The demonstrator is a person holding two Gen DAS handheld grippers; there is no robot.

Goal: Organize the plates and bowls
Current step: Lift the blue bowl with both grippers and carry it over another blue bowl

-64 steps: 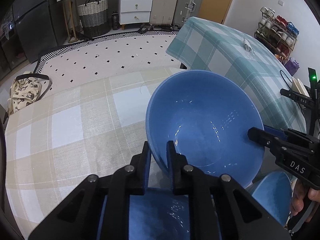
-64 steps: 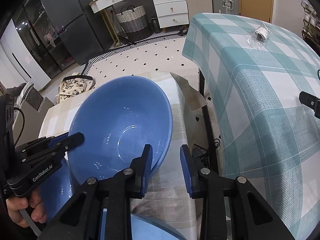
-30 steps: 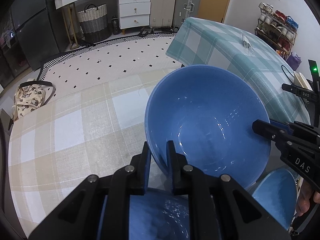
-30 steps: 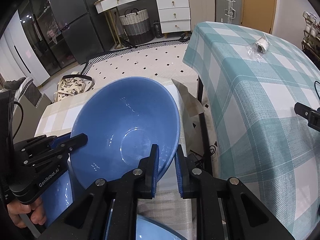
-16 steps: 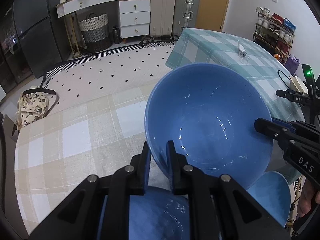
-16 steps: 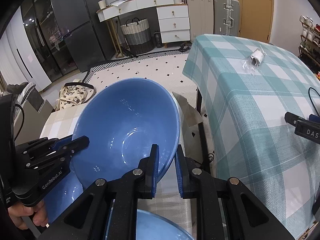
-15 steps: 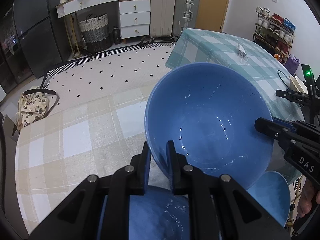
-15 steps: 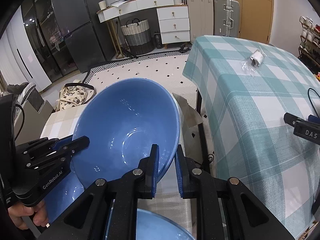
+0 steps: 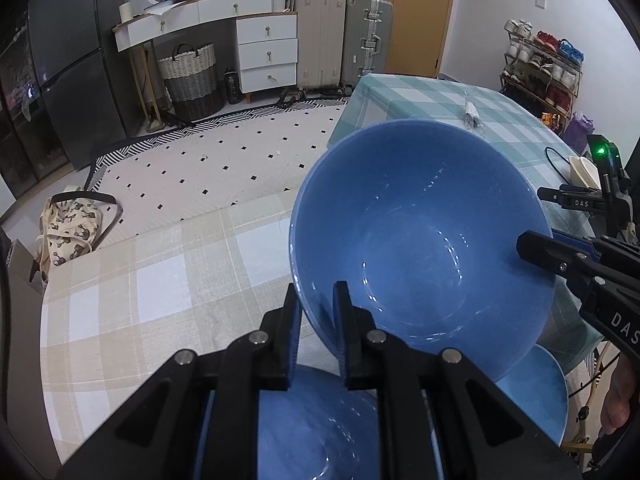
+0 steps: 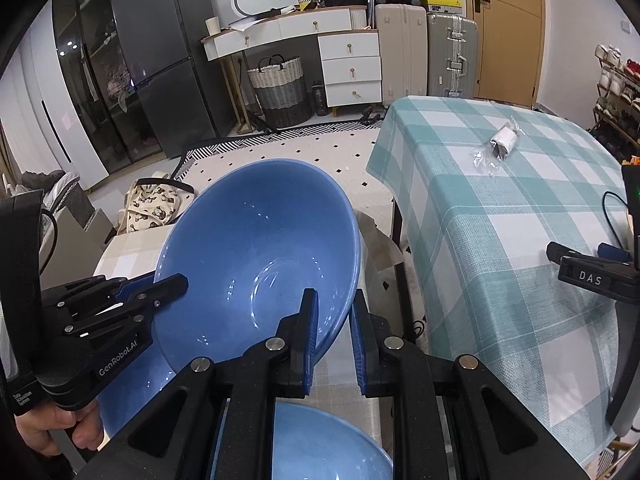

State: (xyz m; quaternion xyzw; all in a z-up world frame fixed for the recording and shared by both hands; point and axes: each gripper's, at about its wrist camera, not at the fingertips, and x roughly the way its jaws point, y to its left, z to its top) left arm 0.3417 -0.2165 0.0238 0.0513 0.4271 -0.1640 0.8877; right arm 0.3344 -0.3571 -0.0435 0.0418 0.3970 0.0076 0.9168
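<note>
A large blue bowl [image 9: 420, 240] hangs tilted above the beige checked table [image 9: 160, 300], held from two sides. My left gripper [image 9: 317, 300] is shut on its near-left rim. My right gripper [image 10: 335, 308] is shut on the opposite rim of the same bowl [image 10: 256, 256]. The left wrist view shows the right gripper [image 9: 536, 248] on the bowl's right edge; the right wrist view shows the left gripper [image 10: 172, 284] on its left edge. Under the held bowl lie another blue bowl [image 9: 316, 428] and a blue plate [image 9: 532, 392].
A second table with a teal checked cloth [image 10: 500, 220] stands close on the right, with a plastic-wrapped item [image 10: 500, 144] on it. A narrow gap with cables separates the two tables. A printed bag [image 9: 68, 228] lies on the floor at the left; drawers, a basket and suitcases stand behind.
The right gripper shut on the bowl's rim. Since then both grippers have lifted the bowl, so the table and the dishes below look farther away.
</note>
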